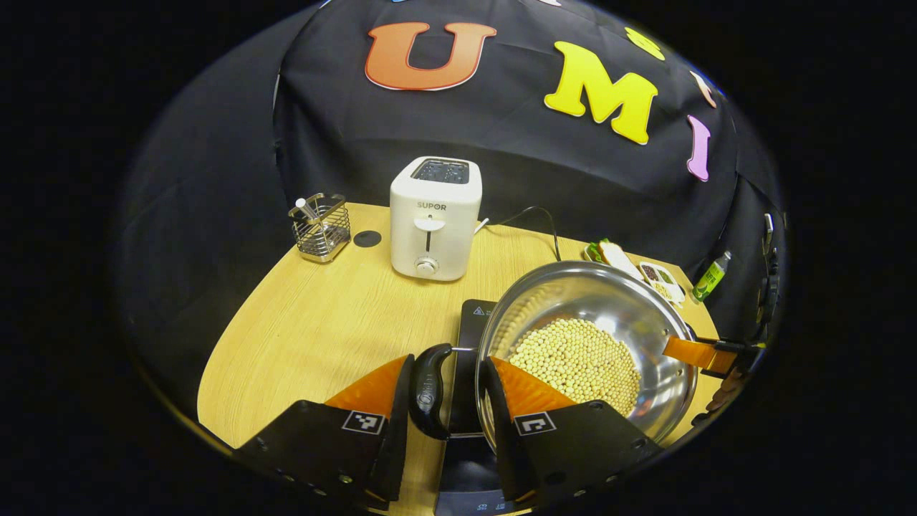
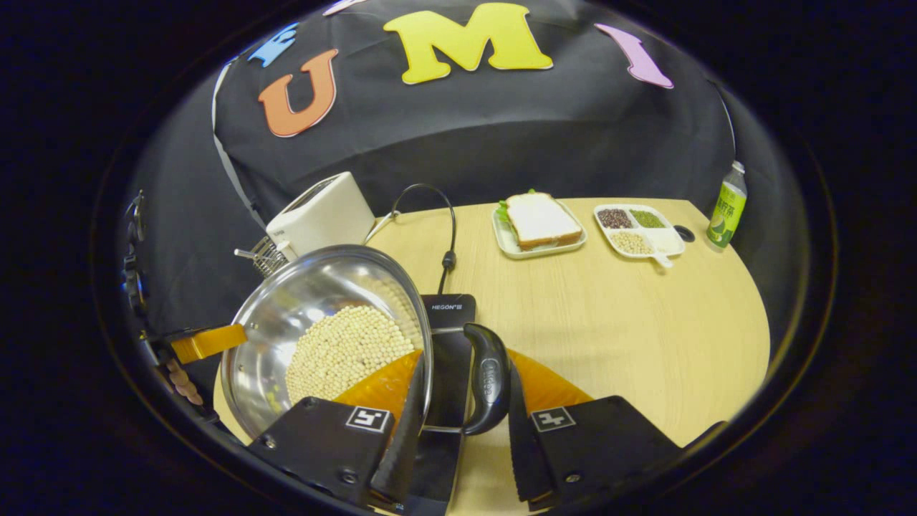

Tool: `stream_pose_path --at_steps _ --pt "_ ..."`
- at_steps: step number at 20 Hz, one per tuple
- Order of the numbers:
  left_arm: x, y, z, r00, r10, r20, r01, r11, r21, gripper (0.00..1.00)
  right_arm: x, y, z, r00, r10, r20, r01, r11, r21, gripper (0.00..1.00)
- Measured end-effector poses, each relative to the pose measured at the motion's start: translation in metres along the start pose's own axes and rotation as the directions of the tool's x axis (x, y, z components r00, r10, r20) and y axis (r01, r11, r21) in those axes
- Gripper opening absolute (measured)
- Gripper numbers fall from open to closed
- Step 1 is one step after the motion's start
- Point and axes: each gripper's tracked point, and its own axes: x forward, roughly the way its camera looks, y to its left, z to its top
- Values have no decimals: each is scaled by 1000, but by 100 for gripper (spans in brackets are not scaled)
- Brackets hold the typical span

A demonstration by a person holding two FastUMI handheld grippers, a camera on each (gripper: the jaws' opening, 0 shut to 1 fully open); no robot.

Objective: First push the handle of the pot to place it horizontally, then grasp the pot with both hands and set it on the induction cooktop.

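The pot (image 1: 587, 344), steel and holding a heap of pale beans (image 1: 577, 362), hangs over the black cooktop (image 1: 473, 319), carried by its two side handles. The left claw (image 1: 448, 401) stands with its fingers on either side of the left handle (image 1: 430, 390); they look close on it, though whether both pads truly press cannot be told. The right claw (image 2: 462, 398) straddles the right handle (image 2: 489, 376) in the same way, one finger just inside the pot's rim, and here too a small gap seems possible. To do this step well, both claws should lower together and level, so the beans stay put, and the pot should be centred on the cooktop before either lets go. The wooden bench (image 2: 630, 322) also carries a white toaster (image 1: 433, 218), a wire basket (image 1: 321, 228), a sandwich on a tray (image 2: 539, 222), a divided dish of grains (image 2: 637, 229) and a green bottle (image 2: 725, 206); black cloth closes the booth behind.
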Motion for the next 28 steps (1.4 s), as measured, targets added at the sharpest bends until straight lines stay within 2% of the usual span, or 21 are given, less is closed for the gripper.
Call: stream_pose_path --at_steps 5,9,10,11,12,13,14,15,16,19,21,24,26,27,28 --pt "2 -2 2 999 -8 43 6 999 36 51 4 -3 -2 1000 24 15 -24 999 35 57" --pt "2 -2 2 998 -23 62 21 999 31 51 5 -4 -1 999 31 31 -32 999 33 58" --pt "1 -2 2 997 -28 65 27 999 26 52 4 -5 1 998 29 51 -31 999 28 60" --pt "1 -2 2 997 -34 71 32 999 27 53 3 -6 5 997 32 74 -33 999 12 65" --pt "-1 -1 3 996 -36 78 34 999 28 43 1 -10 6 996 21 86 -21 1000 -3 69" --pt "-3 1 6 995 -24 97 22 999 25 68 -3 -14 6 995 12 102 -11 1000 -4 77" --pt "-7 8 15 990 1 142 -6 1000 31 59 -9 -14 10 992 18 126 -19 1000 3 79" --pt "-11 12 23 983 24 181 -31 999 35 62 -15 -15 13 988 16 152 -18 1000 9 83" --pt "-18 13 27 979 27 204 -34 999 28 84 -24 -17 18 984 11 179 -14 1000 11 82" --pt "-47 4 30 968 5 249 -6 1000 4 95 -60 -24 26 966 2 260 -4 1000 6 85" --pt "-74 4 32 957 35 289 -45 999 27 96 -91 -28 26 953 3 302 -2 1000 -4 84" --pt "-133 -20 44 919 22 394 -54 996 71 96 -150 -36 27 917 -14 398 26 999 -26 84" --pt "-178 -44 49 887 -2 461 -49 994 98 95 -191 -40 23 885 -23 466 54 997 -53 87" --pt "-197 -53 52 872 -4 489 -58 992 113 95 -210 -42 19 871 -27 491 66 996 -62 99" --pt "-218 -61 51 861 0 508 -74 989 126 95 -230 -44 17 853 -33 521 72 996 -55 98"
